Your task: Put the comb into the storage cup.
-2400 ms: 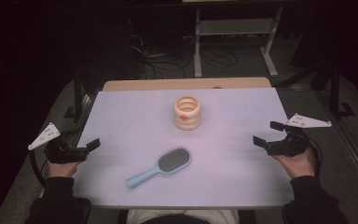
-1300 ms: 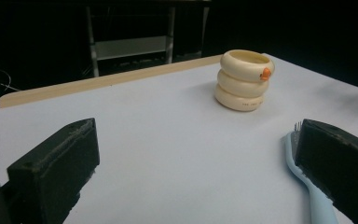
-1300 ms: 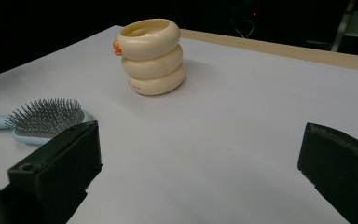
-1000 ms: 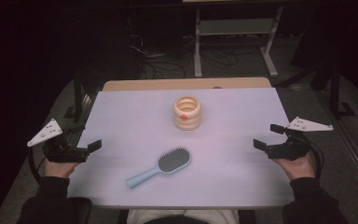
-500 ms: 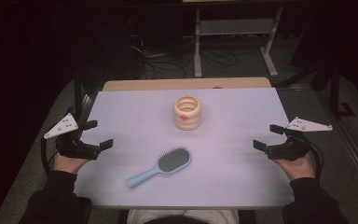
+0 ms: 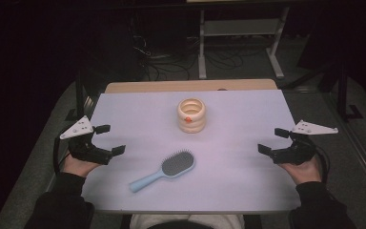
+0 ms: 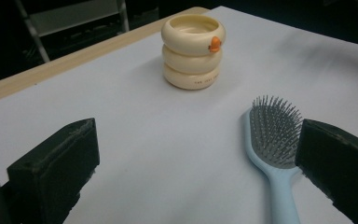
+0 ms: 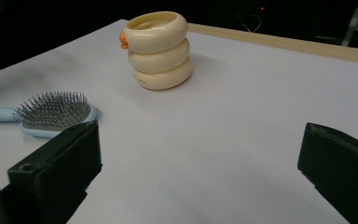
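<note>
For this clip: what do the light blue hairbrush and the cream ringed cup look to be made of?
Light blue hairbrush: likely moulded plastic, with a smooth, faintly glossy handle; the grey bristle pad looks like thin plastic or nylon pins on a darker cushion.

Cream ringed cup: three stacked bulging rings with an even, soft sheen and rounded edges, so silicone or matte plastic, though glazed ceramic cannot be ruled out. Its small orange knob looks the same.

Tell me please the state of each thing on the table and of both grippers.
Hairbrush: lying flat, bristles up, untouched.
Cream ring-shaped holder: upright, open top, nothing visible inside.
Left gripper: open, holding nothing, at the table's left edge.
Right gripper: open, holding nothing, at the table's right edge.
</note>
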Available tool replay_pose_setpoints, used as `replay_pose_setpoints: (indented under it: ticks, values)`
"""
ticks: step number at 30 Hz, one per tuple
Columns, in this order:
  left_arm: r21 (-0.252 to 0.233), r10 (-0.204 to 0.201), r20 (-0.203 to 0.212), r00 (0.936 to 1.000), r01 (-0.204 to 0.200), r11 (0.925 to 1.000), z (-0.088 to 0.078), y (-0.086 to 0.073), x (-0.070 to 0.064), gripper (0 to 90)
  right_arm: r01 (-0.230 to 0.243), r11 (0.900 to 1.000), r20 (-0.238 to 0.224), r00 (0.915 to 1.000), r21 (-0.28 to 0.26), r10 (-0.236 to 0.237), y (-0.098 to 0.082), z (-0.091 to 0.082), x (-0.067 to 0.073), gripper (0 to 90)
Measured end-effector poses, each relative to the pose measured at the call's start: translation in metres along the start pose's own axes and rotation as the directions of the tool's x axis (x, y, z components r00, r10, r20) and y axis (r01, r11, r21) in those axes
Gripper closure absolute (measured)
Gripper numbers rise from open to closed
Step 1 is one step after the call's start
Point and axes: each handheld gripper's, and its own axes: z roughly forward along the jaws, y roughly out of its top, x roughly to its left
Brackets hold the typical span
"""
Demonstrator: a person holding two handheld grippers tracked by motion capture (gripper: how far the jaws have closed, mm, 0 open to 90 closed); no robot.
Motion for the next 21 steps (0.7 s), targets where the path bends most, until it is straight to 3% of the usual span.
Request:
replay_pose_setpoints:
  ticks: [21]
  values:
    - [0.102,0.022,0.085,0.9962,-0.030,0.9944,0.034,0.001,-0.014,0.0,-0.005,1.000,-0.017,0.9998,0.021,0.005,-0.001,0.002,0.000,0.0]
